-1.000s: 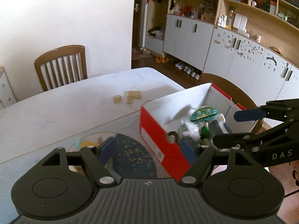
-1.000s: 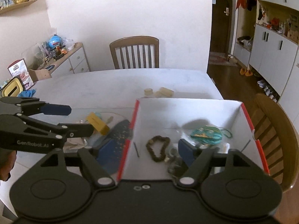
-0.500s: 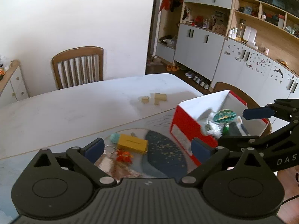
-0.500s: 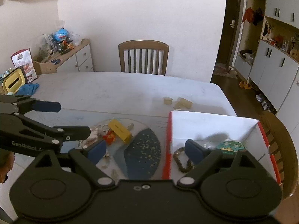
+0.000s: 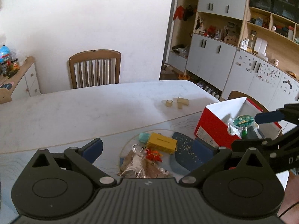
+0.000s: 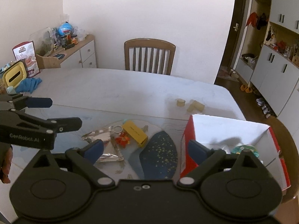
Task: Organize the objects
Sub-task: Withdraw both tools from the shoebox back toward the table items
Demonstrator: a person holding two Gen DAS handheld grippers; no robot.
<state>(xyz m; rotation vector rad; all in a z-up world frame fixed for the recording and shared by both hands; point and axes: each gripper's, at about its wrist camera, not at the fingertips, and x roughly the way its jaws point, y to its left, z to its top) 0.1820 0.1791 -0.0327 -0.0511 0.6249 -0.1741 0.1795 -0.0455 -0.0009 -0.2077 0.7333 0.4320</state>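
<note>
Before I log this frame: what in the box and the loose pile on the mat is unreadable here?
- Red box contents: right wrist view, the right gripper body and near wall cover the floor; only the green round item shows.
- Same box, left wrist view: the right gripper crosses it.
- Yellow box print: too small in both views.
- Foil packet: near end cut off by the left gripper body.
- Red trinket: too small to identify.

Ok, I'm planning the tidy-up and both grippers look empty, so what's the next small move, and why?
Probably lower the left gripper onto the yellow box. Both grippers are open and hold nothing, the right gripper too. The yellow box lies loose on the table beside the red box, which already holds other items.
</note>
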